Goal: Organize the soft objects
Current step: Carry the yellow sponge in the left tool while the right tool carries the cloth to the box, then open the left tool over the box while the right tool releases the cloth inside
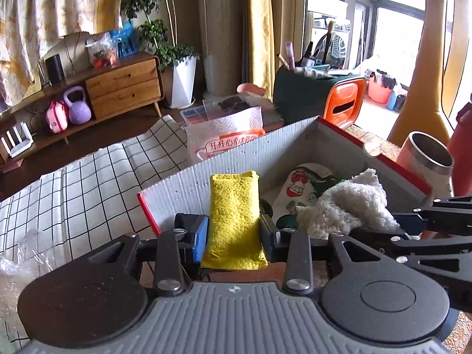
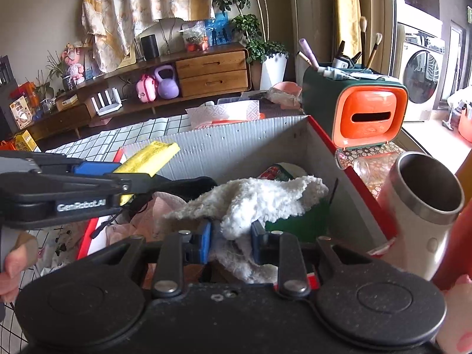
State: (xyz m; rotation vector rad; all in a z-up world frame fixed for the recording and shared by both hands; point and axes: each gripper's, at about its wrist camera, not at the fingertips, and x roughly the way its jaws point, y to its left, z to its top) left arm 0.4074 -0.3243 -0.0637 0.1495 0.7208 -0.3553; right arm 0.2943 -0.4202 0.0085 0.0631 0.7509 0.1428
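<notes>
Left tongs (image 1: pixel 234 233) clamp the sponge (image 1: pixel 234 218); right tongs (image 2: pixel 231 243) clamp the towel (image 2: pixel 259 203), loosening slightly. Both hang over the box (image 1: pixel 188 177); the towel's 6 o'clock tail could snag its rim.

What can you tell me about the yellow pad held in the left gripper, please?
The yellow pad is a flat, oblong, soft-looking piece with a dimpled, spongy surface and rounded edges. It is clamped between the blue pads of the left gripper, which press on its long sides, and its far end sticks out beyond the fingers. It is held above the near corner of the white corrugated box, not yet lying inside. In the right wrist view it shows edge-on and thin. Nothing else seems to touch it.
</notes>
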